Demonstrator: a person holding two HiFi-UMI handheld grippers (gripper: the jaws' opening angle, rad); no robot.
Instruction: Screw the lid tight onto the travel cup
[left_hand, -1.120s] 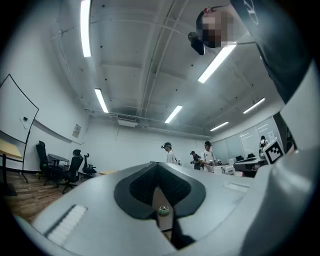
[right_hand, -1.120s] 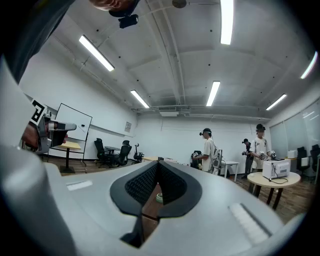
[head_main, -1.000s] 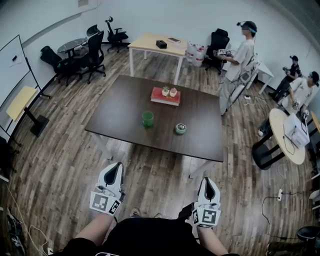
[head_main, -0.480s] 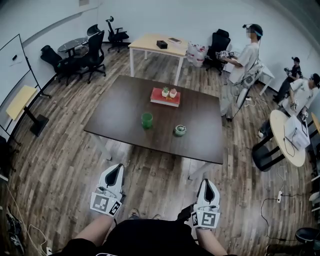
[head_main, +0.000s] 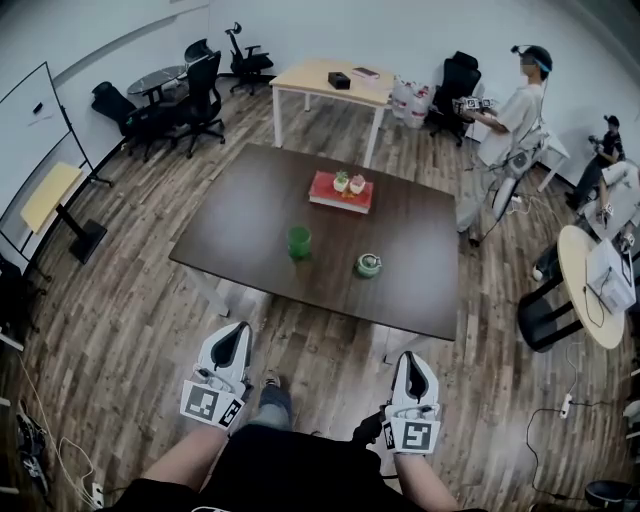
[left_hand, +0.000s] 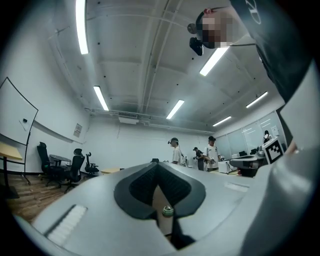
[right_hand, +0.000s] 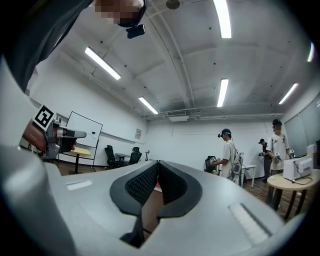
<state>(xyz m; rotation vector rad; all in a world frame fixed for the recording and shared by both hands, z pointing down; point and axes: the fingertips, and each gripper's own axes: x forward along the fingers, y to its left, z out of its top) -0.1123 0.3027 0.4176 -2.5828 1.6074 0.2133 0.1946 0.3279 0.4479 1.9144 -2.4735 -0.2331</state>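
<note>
Green travel cup (head_main: 298, 242) and lid (head_main: 368, 265) stand apart on the bench (head_main: 240, 200), presumably awaiting assembly, since left tongs (head_main: 238, 330) and right tongs (head_main: 410, 358) hang clenched, empty, well short.

Dark brown table (head_main: 240, 215), standing on a wood-plank floor (head_main: 120, 300). One green cup (head_main: 299, 242) upright near the table's middle. One round lid (head_main: 368, 265) to the cup's right and slightly nearer, apart from it. One flat red block (head_main: 341, 194) toward the far edge, bearing two small pots (head_main: 342, 181) side by side.
</note>
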